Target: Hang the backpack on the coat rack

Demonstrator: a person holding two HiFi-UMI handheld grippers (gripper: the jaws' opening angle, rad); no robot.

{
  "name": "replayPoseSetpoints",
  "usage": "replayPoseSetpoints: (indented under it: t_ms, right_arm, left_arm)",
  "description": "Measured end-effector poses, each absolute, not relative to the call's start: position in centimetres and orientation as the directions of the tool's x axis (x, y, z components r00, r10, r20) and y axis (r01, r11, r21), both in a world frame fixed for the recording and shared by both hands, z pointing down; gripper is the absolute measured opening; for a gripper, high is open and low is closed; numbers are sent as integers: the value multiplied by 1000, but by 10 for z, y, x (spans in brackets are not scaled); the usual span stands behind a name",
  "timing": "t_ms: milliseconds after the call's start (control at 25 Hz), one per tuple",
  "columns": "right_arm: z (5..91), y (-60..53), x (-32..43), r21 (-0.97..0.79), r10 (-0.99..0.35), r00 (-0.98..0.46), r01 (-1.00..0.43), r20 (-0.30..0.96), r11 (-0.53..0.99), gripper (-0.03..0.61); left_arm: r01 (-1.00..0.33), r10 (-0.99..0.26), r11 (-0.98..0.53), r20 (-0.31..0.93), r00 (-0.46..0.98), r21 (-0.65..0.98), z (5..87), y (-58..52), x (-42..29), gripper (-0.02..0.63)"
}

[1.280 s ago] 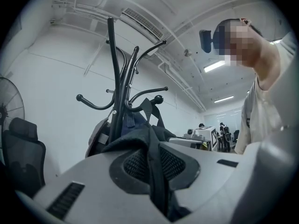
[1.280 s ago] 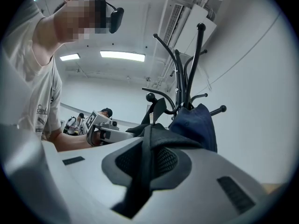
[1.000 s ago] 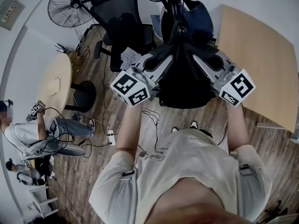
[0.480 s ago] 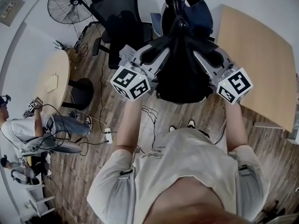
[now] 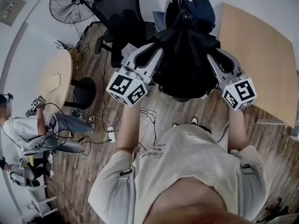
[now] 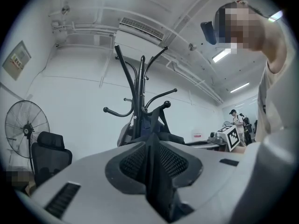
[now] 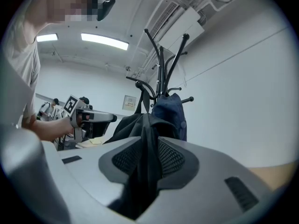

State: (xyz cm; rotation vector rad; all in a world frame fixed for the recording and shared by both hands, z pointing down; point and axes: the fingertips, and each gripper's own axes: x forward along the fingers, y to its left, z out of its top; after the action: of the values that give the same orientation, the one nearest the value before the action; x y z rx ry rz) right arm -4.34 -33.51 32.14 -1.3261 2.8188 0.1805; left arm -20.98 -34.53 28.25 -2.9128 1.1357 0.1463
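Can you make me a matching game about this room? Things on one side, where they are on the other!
Things:
1 black backpack
2 dark blue bag
3 fan
4 office chair

Places:
A hanging on the coat rack
B between the fan and the coat rack
C pinched by the left gripper and the right gripper
D left of the office chair

Pairs: 1-C, 2-A, 3-D, 4-B
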Motion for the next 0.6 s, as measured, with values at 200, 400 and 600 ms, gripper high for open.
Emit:
replayPoseSetpoints:
  t_ms: [200,400,600]
  right_arm:
    - [336,-315,-40,148,-794,-608,-785,-3,601,20]
    - [352,-295,-46,130,-796,-605,-788,14,602,-5]
    - [366,-279,-52,120,-766,-641,-758,39,641,-5]
  left_arm:
    - [-653,-654,-756,-89,751,44,291,-333,-207,57]
    - [-628,-635,-772,-71,769,97,317,-316,-197,34]
    - [-648,-655,-753,-27,755,117,343,-299,-183,25]
